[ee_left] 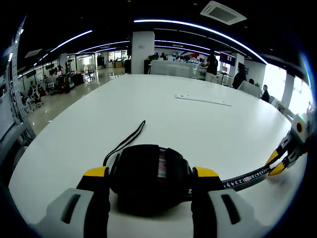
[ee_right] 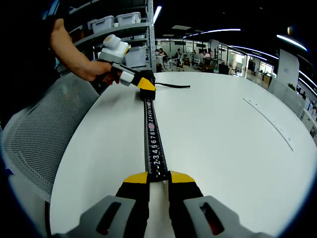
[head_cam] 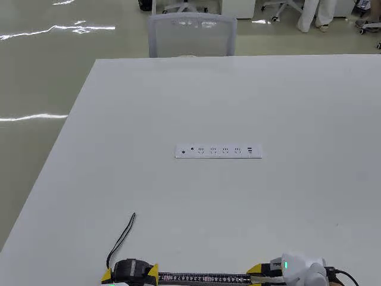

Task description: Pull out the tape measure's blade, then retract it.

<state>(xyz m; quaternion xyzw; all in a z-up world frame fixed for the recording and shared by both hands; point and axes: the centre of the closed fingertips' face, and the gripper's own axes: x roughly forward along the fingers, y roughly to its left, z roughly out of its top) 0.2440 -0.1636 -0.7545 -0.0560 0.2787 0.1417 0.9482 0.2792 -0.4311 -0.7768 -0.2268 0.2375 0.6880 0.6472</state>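
The biggest thing is the table [head_cam: 238,101]. There is one. It is white, flat and smooth. Past its far edge, at 12 o'clock in the head view, stands one chair [head_cam: 191,34] with a grey mesh back. In the middle of the table lies one power strip [head_cam: 218,151]. It is a thin white bar with a row of small sockets.

Next come the two grippers. Each has two grey jaws with yellow tips, so there are four yellow tips in all. The left gripper [ee_left: 151,173] is at 7 o'clock in the head view. Its jaws are wide apart and squeeze the tape measure [head_cam: 132,269] from both sides, holding it tight. A hand [ee_right: 91,69] holds this gripper, at 10 o'clock in the right gripper view. The right gripper [ee_right: 158,177] is at 5 o'clock in the head view. Its jaws are almost together and pinch the end of the blade [head_cam: 202,277].

There is one blade. It is a long, thin, flat strip, dark with white numbers. It is out of the tape measure and runs straight along the near edge of the table, from 7 o'clock to 5 o'clock in the head view.

There is one tape measure. It is black, round and chunky, and it sits low over the table by the near edge.

The smallest thing is one strap [head_cam: 122,237]. It is a thin black cord that lies on the table and runs from the tape measure toward 12 o'clock.
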